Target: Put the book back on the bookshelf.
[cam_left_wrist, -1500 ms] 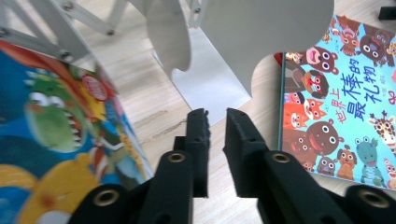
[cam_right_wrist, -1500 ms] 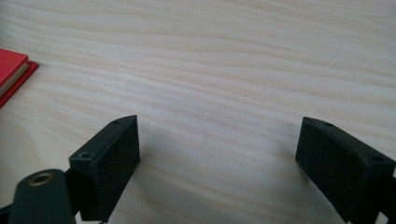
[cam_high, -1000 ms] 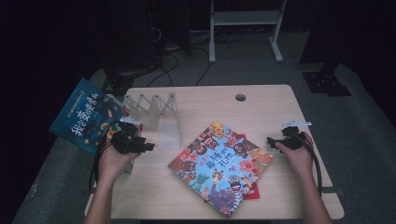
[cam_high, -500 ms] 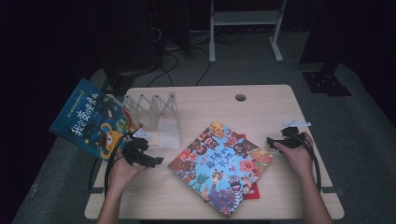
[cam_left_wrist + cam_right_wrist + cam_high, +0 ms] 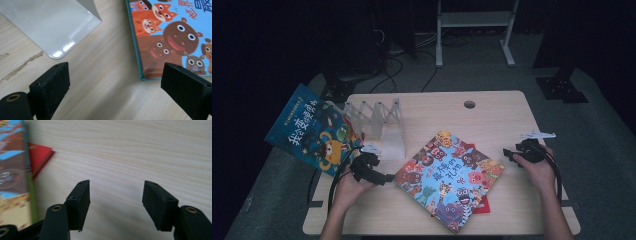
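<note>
Your left claw (image 5: 384, 177) sits low over the surface (image 5: 492, 115), its jaws spread and just opened wider with only bare wood between them; the animal book (image 5: 447, 177) lies flat just beside it, its near corner by one jaw in the left gripper view. Your right claw (image 5: 508, 154), well apart at the book's far side, has been narrowing but still gapes on nothing, pointing at the book and the red book (image 5: 38, 157) under it.

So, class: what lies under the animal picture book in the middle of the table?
Under the animal picture book lies a red book: one corner pokes out at its near-right edge, another at its far edge. The rest, cover included, is hidden. Both rest on the wooden table.
</note>
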`<state>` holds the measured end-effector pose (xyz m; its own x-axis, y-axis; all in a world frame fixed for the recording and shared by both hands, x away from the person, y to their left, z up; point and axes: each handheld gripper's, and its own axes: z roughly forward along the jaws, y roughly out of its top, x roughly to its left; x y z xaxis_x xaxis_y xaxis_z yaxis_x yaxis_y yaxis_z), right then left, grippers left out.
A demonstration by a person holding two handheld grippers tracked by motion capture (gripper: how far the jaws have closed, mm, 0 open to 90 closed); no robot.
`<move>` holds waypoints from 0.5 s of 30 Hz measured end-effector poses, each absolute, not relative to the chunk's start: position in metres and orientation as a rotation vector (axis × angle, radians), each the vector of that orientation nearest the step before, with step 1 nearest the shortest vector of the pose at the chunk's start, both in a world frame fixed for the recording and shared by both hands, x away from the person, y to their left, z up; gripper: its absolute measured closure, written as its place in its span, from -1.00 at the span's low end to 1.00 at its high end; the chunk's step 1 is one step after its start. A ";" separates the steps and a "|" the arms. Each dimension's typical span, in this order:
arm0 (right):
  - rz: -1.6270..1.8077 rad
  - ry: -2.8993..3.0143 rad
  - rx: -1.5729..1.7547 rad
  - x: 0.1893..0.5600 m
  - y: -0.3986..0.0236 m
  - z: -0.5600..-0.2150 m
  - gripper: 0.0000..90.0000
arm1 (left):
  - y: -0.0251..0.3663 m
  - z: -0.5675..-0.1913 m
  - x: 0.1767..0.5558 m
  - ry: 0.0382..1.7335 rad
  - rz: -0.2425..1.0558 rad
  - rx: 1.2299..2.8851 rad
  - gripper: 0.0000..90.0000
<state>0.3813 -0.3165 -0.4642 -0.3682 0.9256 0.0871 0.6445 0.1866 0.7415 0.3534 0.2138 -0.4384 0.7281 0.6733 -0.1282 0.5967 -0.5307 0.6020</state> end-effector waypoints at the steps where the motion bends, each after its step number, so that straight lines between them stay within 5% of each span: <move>1: 1.016 2.096 1.468 0.377 -0.317 -0.462 -0.14 | 0.212 -0.439 0.353 0.954 0.158 2.300 -0.83; 15: 1.088 2.228 1.333 0.335 -0.310 -0.455 -0.12 | 0.190 -0.443 0.348 0.880 0.071 2.328 -0.82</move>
<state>0.3348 -0.3099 -0.4554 -0.5103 0.8538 0.1025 0.6058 0.2723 0.7476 0.3480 0.1895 -0.4430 0.7742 0.6107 -0.1663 0.5760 -0.5710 0.5849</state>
